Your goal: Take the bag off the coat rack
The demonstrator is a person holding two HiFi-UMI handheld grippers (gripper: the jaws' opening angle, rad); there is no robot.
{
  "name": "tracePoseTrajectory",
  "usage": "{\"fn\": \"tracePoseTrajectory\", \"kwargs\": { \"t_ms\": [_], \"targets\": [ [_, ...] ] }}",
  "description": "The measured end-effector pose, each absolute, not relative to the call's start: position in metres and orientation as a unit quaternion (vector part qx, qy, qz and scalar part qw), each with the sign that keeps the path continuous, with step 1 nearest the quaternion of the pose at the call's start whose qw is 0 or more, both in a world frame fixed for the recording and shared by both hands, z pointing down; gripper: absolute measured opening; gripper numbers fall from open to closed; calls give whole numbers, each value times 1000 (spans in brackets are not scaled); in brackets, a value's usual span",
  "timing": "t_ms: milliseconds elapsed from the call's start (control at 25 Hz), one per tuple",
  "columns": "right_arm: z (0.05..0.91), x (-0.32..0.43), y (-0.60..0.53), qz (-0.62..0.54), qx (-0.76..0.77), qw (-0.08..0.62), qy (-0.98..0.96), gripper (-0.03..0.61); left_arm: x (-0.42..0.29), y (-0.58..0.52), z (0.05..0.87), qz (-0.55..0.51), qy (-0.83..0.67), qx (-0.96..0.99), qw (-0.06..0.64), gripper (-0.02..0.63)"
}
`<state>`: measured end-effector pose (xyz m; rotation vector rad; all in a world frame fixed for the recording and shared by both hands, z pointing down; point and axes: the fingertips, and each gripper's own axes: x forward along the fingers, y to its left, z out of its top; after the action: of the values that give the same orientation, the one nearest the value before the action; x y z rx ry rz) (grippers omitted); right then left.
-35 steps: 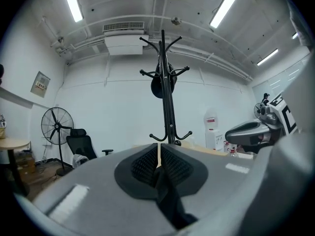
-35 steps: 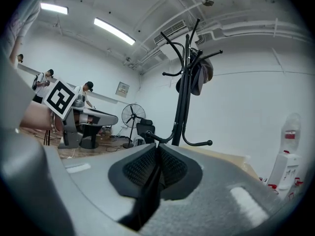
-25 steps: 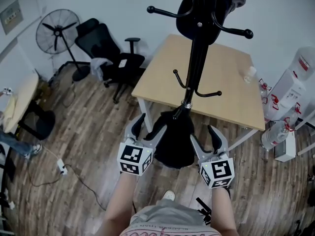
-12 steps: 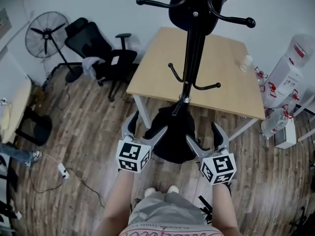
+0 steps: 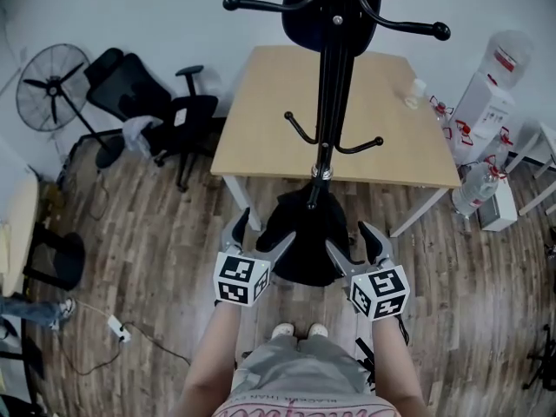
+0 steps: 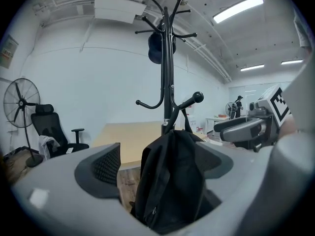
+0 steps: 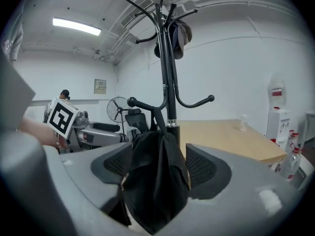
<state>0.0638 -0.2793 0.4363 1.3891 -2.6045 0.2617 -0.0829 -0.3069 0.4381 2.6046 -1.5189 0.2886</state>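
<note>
One bag point(image 5: 303, 243), one coat rack point(image 5: 328, 102)

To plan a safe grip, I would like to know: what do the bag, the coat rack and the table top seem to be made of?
Bag: likely soft matte black fabric, it sags in folds.
Coat rack: probably metal, glossy black thin pole and curved hooks.
Table top: pale smooth wood or laminate; unclear which.
</note>
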Motion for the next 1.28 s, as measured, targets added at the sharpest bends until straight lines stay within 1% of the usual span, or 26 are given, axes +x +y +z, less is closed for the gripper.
{"fn": "tracePoseTrajectory", "kwargs": {
  "t_ms": [40, 200, 400, 560, 720, 920, 1000, 1280],
  "targets": [
    [439, 64, -281, 94, 475, 86, -871, 328, -83, -309, 442, 97, -495, 861, 59, 474],
    [460, 63, -286, 114, 493, 99, -857, 328, -86, -317, 456, 109, -476, 870, 66, 454],
    [484, 60, -295, 127, 521, 108, -837, 328, -86, -327, 477, 121, -449, 882, 78, 410],
    [494, 62, -305, 137, 548, 100, -819, 327, -83, -336, 493, 134, -433, 887, 85, 370],
    [509, 65, -312, 145, 558, 106, -810, 322, -79, -345, 509, 143, -422, 890, 92, 350],
    [523, 69, -323, 130, 575, 126, -798, 270, -72, -357, 520, 146, -411, 895, 92, 316],
    [528, 69, -327, 122, 578, 135, -795, 264, -69, -360, 522, 149, -413, 894, 86, 272],
    [542, 70, -340, 107, 598, 155, -779, 236, -60, -371, 531, 154, -415, 893, 80, 213]
  ]
}}
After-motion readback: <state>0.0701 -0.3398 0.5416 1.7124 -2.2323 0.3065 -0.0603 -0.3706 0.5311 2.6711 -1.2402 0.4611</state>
